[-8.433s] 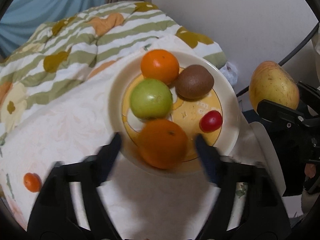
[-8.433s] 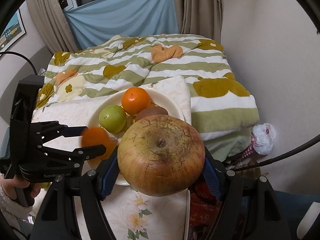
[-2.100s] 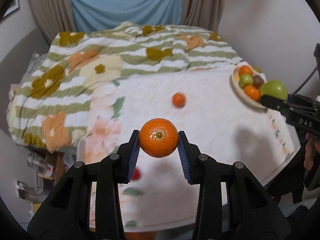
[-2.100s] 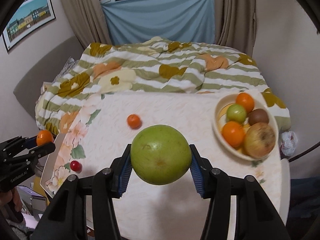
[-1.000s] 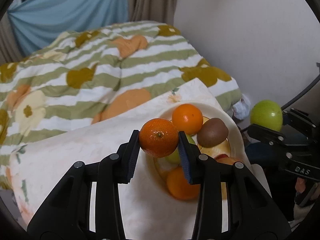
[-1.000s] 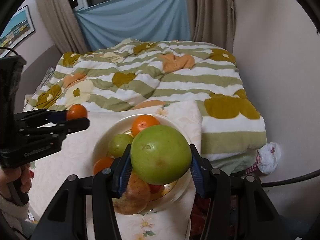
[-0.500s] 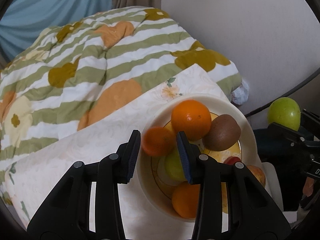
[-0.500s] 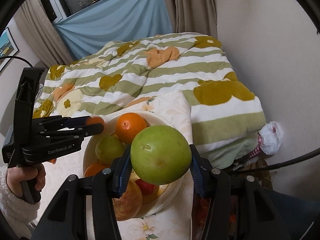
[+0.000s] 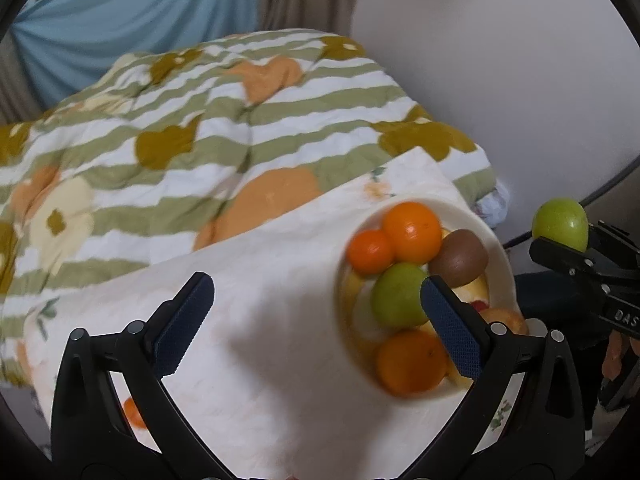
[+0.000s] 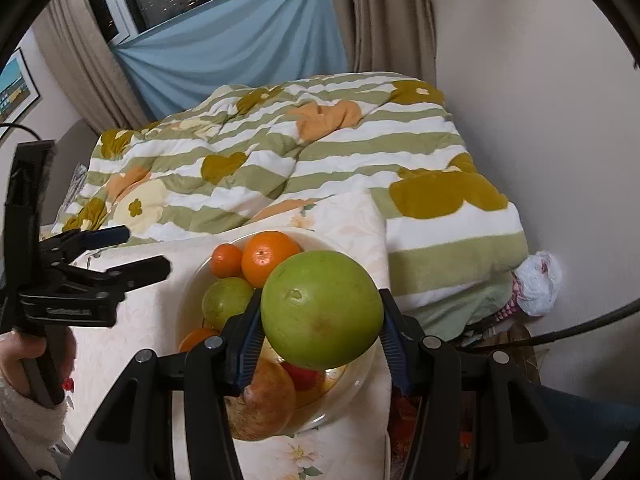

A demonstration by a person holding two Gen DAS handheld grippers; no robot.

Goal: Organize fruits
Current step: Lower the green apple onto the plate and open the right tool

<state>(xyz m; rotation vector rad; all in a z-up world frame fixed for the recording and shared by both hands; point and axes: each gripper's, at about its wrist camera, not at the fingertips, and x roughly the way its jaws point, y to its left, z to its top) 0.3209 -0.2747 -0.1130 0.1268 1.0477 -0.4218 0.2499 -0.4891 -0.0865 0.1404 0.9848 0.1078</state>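
A white plate at the table's far right holds a small tangerine, an orange, a kiwi, a green apple, another orange, a reddish apple and a red tomato. My left gripper is open and empty, left of the plate. My right gripper is shut on a large green apple, held above the plate. The left gripper shows open in the right wrist view.
A small tangerine lies on the floral tablecloth at lower left. A striped green quilt covers the bed behind the table. A white wall stands to the right, with a black cable and a plastic bag below it.
My left gripper opened and let the small tangerine go onto the plate's far left side, then drew back to the left. The right gripper still holds the green apple above the plate.
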